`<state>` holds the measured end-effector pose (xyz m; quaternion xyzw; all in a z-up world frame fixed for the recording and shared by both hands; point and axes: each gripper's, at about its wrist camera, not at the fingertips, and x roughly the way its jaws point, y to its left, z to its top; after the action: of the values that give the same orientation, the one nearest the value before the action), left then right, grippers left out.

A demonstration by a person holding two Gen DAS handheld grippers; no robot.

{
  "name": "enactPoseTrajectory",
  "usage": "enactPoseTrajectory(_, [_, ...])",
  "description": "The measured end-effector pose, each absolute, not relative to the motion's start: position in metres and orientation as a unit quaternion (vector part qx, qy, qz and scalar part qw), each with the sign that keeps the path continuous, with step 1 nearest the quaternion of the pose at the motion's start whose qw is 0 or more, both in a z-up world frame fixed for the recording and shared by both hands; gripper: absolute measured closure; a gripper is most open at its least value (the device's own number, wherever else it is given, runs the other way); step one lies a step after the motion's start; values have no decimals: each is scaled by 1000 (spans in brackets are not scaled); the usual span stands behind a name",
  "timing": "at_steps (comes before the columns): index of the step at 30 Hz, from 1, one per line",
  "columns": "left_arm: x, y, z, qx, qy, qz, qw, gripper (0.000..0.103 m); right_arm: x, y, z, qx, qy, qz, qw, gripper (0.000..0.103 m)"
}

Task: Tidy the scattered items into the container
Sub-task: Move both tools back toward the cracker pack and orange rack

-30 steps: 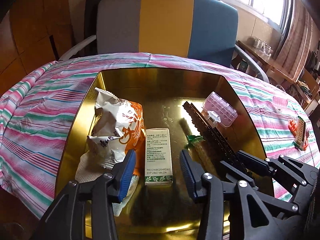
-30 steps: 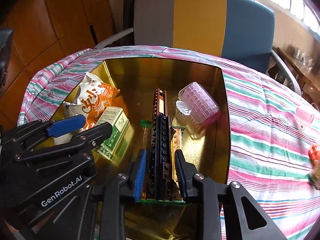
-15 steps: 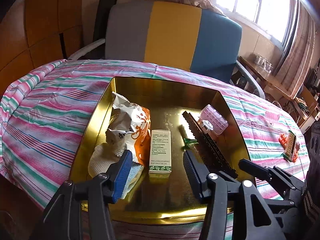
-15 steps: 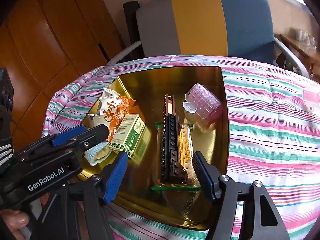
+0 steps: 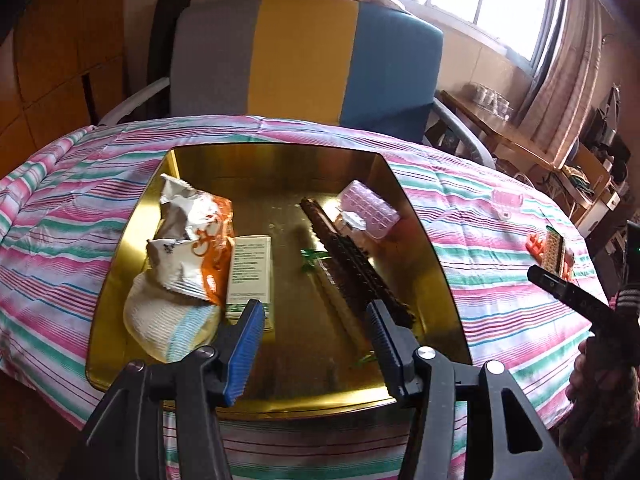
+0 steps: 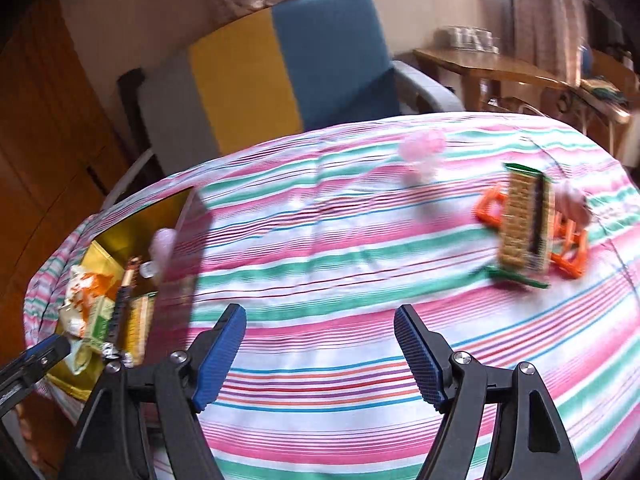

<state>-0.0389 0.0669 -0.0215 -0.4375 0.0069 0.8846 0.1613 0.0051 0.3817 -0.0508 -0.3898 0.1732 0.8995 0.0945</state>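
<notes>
**Gold tray, part filled; three items outstanding on the tabletop**

Container: gold tray (image 5: 438, 264), on the striped tabletop (image 6: 340, 240). Contents, left wall to right wall: crumpled snack bag (image 5: 192, 236) over a pale folded cloth (image 5: 160, 320); green-and-white carton (image 5: 250, 270) just beside the bag; long dark brick strip (image 5: 352, 260) lying diagonally at centre; pink lidded box (image 5: 368, 210) near the far-right corner.

Outstanding, all right of the tray and well apart from it: cracker packet (image 6: 524, 222) resting across an orange clip (image 6: 490, 208); a small clear pink piece (image 6: 422, 148) lies nearer the tray. This view is motion-blurred; finer detail cannot be told.

Left gripper (image 5: 314, 342): spread wide, nothing between the pads, hovering over the tray's near edge, touching no item.

Right gripper (image 6: 320, 354): spread wide, empty, above bare cloth, aimed toward the packet but short of it.

Step in hand, as judged: reach for the packet. Recommended handling: straddle its narrow width, close on the packet alone so the clip beneath is not dragged, and lift clear before travelling. Set down in the tray's open floor between carton and strip.
</notes>
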Motion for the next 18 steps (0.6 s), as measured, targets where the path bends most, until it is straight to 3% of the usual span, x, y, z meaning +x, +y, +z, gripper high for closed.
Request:
enactPoseTrajectory(4, [-33, 96, -20, -440, 22, 876, 193, 49, 14, 457, -50, -375, 195, 893, 156, 26])
enactPoseTrajectory(11, [-23, 147, -26, -458, 59, 855, 238, 49, -17, 550, -50, -356, 252, 882, 180, 22])
enactPoseTrajectory(14, [-17, 165, -29, -464, 73, 846, 253, 49, -37, 558, -58, -364, 282, 874, 152, 21])
enactPoseTrajectory(18, [-12, 183, -34, -473, 86, 835, 269, 49, -41, 521, -56, -355, 325, 877, 0, 20])
